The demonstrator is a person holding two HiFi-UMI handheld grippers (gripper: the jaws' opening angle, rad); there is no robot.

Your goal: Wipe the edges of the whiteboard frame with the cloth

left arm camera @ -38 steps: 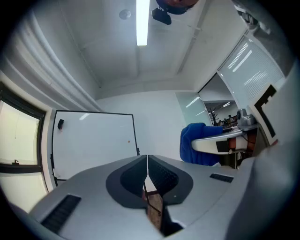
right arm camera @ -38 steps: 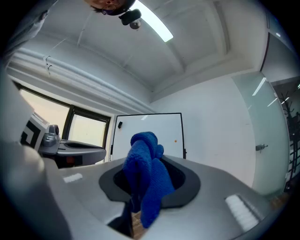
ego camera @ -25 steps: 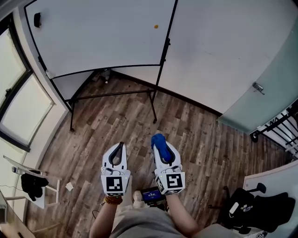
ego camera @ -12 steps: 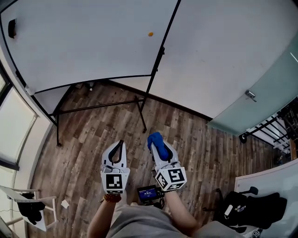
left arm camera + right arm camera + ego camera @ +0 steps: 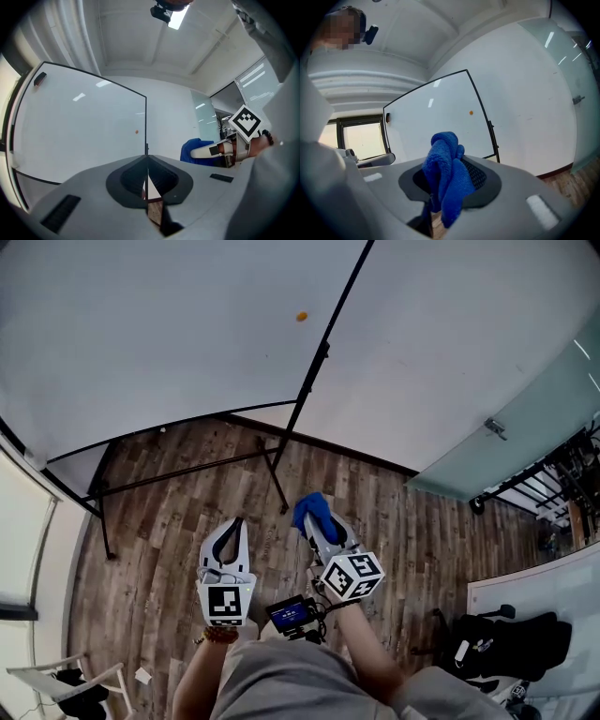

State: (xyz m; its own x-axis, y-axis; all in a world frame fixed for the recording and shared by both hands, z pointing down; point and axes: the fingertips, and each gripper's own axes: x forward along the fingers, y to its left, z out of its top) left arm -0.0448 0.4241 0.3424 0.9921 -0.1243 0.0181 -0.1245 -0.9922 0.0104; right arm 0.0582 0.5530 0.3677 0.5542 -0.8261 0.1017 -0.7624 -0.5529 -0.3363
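Observation:
A large whiteboard (image 5: 159,343) with a thin black frame (image 5: 330,329) stands on a black stand ahead of me; it also fills the left gripper view, whiteboard (image 5: 79,126), and shows in the right gripper view, whiteboard (image 5: 436,117). My right gripper (image 5: 314,519) is shut on a blue cloth (image 5: 312,510), bunched between the jaws, cloth (image 5: 445,176). My left gripper (image 5: 227,540) is shut with nothing in it. Both are held low over the wooden floor, short of the board's right edge.
A small orange magnet (image 5: 301,316) sticks to the board. Black stand legs (image 5: 187,470) spread over the floor beneath it. A white wall, a frosted glass door (image 5: 506,442) and a dark chair (image 5: 506,648) lie to the right. A window is at the left.
The view has moved closer to the whiteboard and tilted up, so the board fills more of the frame. Both grippers have kept their hold and stayed side by side.

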